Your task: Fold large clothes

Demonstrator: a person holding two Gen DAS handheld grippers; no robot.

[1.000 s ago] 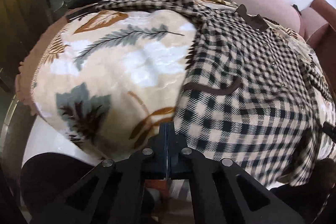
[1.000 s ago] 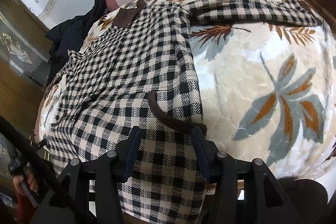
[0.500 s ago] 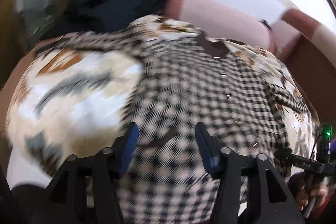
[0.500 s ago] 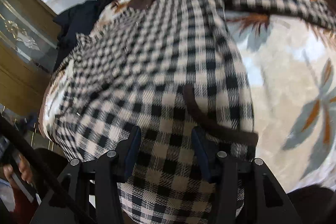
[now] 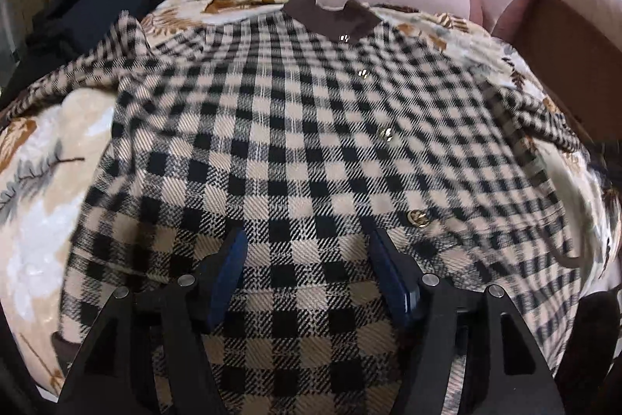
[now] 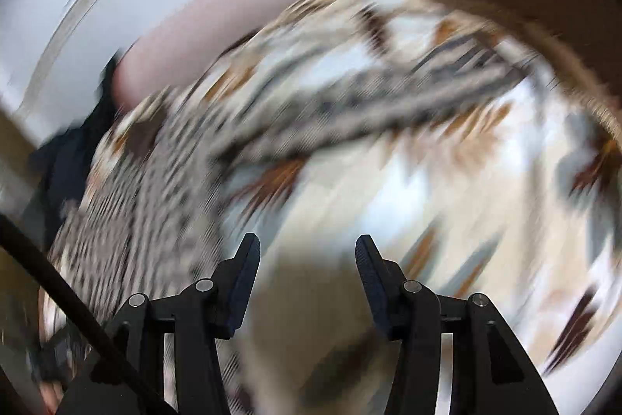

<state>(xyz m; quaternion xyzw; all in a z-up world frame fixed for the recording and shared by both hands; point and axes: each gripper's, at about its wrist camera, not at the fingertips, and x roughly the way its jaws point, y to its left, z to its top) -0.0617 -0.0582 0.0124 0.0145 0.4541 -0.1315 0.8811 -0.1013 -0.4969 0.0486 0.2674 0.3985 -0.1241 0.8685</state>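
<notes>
The jaws of the left gripper (image 5: 305,259) are spread wide over the black-and-cream checked woollen coat (image 5: 295,142), nothing clamped. The right gripper (image 6: 307,259) is likewise held wide, empty, in a blurred view. The coat is laid flat on a leaf-patterned plush blanket (image 5: 39,189).

No writing, label, brand or number can be read in either view; the right wrist view is blurred throughout.

One checked coat (image 5: 295,127), four gold buttons (image 5: 418,218), one blanket (image 5: 35,181).
</notes>
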